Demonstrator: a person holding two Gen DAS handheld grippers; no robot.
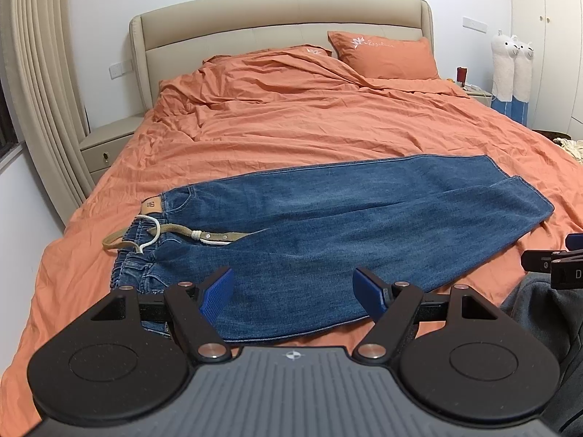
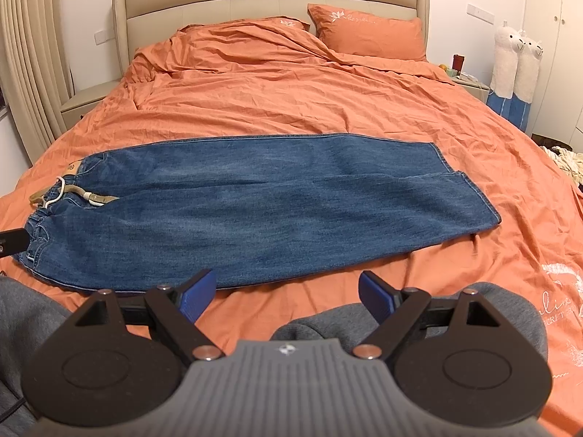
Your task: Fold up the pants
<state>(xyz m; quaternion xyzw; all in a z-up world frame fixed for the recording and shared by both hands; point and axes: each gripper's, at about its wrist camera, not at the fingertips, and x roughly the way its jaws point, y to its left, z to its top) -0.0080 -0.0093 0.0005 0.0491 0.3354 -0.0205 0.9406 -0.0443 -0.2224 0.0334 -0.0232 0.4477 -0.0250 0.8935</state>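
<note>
Blue jeans (image 1: 328,225) (image 2: 233,211) lie flat across the orange bed, folded lengthwise with one leg over the other. The waistband with a tan belt (image 1: 175,235) (image 2: 73,191) and white cord is at the left; the hems are at the right. My left gripper (image 1: 293,293) hovers open above the near edge of the jeans, close to the waist end. My right gripper (image 2: 288,293) is open above the bare sheet just in front of the jeans' near edge, with nothing between its blue pads. The right gripper's black body (image 1: 554,266) shows at the left wrist view's right edge.
The orange sheet (image 1: 291,123) (image 2: 291,102) is wrinkled, with pillows (image 2: 368,32) by the beige headboard (image 1: 277,18). Nightstands stand at both sides. Two white llama plushes (image 2: 515,65) lean at the right wall. A person's grey-clad legs (image 2: 349,320) rest on the bed's near edge.
</note>
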